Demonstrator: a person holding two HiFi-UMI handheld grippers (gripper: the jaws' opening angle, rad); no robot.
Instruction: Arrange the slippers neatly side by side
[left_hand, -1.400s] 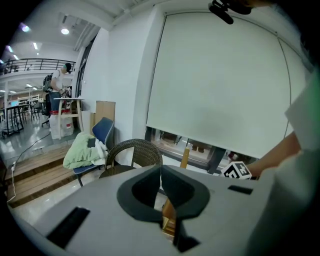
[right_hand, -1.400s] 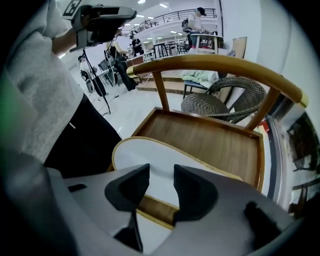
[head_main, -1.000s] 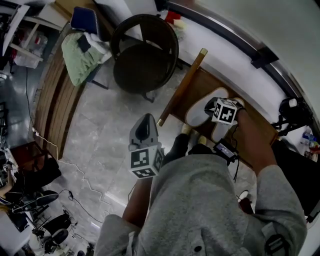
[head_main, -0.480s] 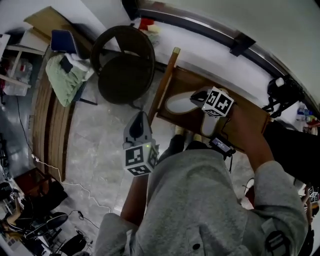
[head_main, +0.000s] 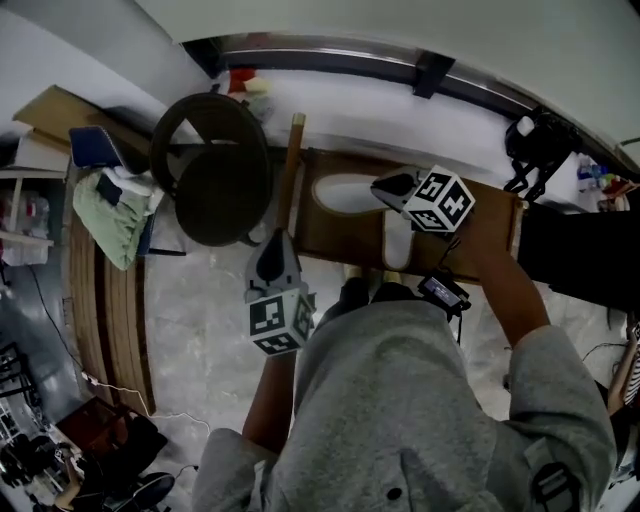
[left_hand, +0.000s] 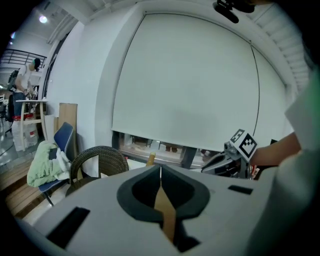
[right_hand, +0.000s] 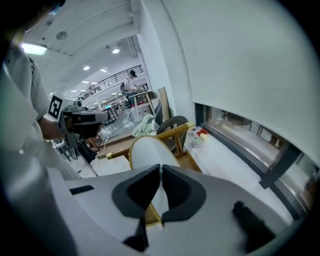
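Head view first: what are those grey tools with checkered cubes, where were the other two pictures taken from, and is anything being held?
A person holds a gripper in each hand; the cubes are part of them. The head view looks down from the person's head; the other two cameras ride on the grippers. The right gripper has its jaws shut on a white slipper over a wooden rack, where a second slipper lies. The left gripper is shut and empty.
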